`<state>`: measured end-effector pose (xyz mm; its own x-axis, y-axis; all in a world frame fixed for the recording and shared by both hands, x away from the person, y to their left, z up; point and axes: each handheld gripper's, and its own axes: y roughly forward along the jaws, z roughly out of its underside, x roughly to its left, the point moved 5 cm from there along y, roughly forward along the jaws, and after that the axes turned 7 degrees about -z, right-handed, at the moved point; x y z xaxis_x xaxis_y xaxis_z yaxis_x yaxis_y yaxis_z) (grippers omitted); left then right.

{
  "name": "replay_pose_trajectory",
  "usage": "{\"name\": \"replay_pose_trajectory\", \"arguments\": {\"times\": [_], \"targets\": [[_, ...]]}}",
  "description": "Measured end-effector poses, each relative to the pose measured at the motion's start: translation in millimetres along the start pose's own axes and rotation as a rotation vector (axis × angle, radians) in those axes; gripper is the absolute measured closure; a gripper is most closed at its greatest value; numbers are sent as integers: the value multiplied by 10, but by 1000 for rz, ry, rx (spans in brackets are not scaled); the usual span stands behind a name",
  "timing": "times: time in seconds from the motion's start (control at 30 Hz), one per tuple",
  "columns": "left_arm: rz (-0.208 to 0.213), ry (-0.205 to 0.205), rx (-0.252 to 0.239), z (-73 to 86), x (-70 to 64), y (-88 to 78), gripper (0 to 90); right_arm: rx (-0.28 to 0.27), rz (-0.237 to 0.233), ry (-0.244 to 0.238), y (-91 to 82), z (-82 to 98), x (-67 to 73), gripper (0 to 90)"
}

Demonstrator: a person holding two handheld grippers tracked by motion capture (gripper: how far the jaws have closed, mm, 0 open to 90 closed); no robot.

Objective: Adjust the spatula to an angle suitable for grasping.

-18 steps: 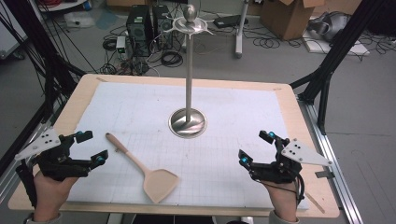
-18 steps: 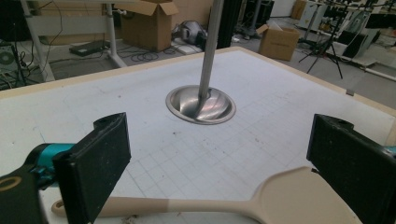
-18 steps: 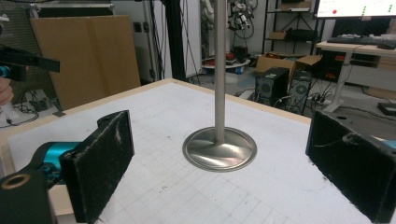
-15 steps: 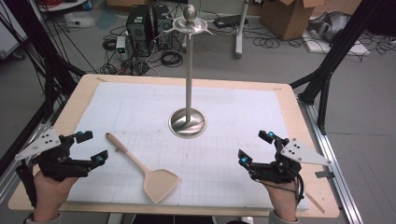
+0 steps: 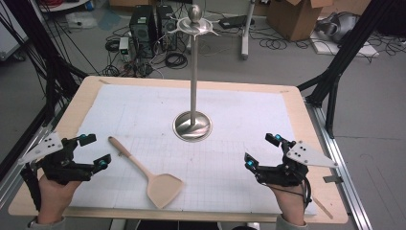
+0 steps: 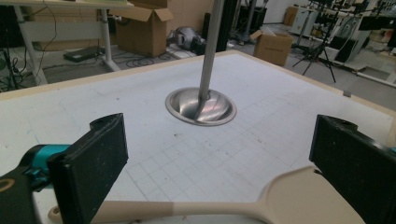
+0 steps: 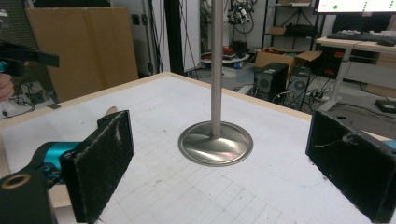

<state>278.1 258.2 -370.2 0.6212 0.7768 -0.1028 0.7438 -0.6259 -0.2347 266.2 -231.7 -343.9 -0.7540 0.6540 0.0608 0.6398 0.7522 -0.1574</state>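
While both hands rest at the near edge of the table (image 5: 91, 88), the left gripper (image 5: 92, 150) stands released, jaws wide; the wooden spatula (image 5: 149, 173) lies flat just right of it, blade nearest; the right gripper (image 5: 263, 151), also spread and empty, sits well apart, near right; the metal stand (image 5: 192, 125) rises beyond.

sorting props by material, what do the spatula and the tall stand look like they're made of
The spatula looks like pale unvarnished wood: matte, even beige, no shine, though light plastic can't be ruled out. The stand looks like polished metal, probably steel: its round base mirrors the light in streaks and its pole has a brushed silver sheen.
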Motion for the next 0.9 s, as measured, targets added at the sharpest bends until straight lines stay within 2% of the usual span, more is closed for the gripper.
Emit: {"name": "replay_pose_trajectory", "arguments": {"times": [0.07, 0.17, 0.3, 0.33, 0.47, 0.63, 0.67, 0.73, 0.8, 0.9], "targets": [[-7, 3, 19, 21, 36, 10, 49, 3, -3, -3, 4, 0, 0, 69], [-40, -4, 25, 41, 104, -7, 49, 6, -6, -1, 4, 6, -1, 69], [-70, -24, 36, 97, 202, -21, 49, 16, -3, 7, 11, 18, 3, 69], [-74, -30, 36, 115, 221, -16, 49, 13, -6, -3, 17, 15, 2, 69], [-81, -50, 56, 211, 270, 43, 49, 19, -12, 1, 34, 23, 13, 69], [-74, -60, 126, 358, 304, 163, 52, 36, -17, 7, 65, 52, 5, 69], [-58, -50, 140, 379, 302, 173, 78, 38, -16, 4, 68, 54, 1, 69], [-38, -32, 155, 410, 288, 184, 186, 39, -22, 4, 72, 58, -1, 69], [-23, -43, 157, 422, 279, 197, 277, 49, -28, 9, 76, 63, 6, 69], [-21, -37, 172, 441, 273, 207, 348, 50, -27, 6, 73, 60, 14, 69]]}}
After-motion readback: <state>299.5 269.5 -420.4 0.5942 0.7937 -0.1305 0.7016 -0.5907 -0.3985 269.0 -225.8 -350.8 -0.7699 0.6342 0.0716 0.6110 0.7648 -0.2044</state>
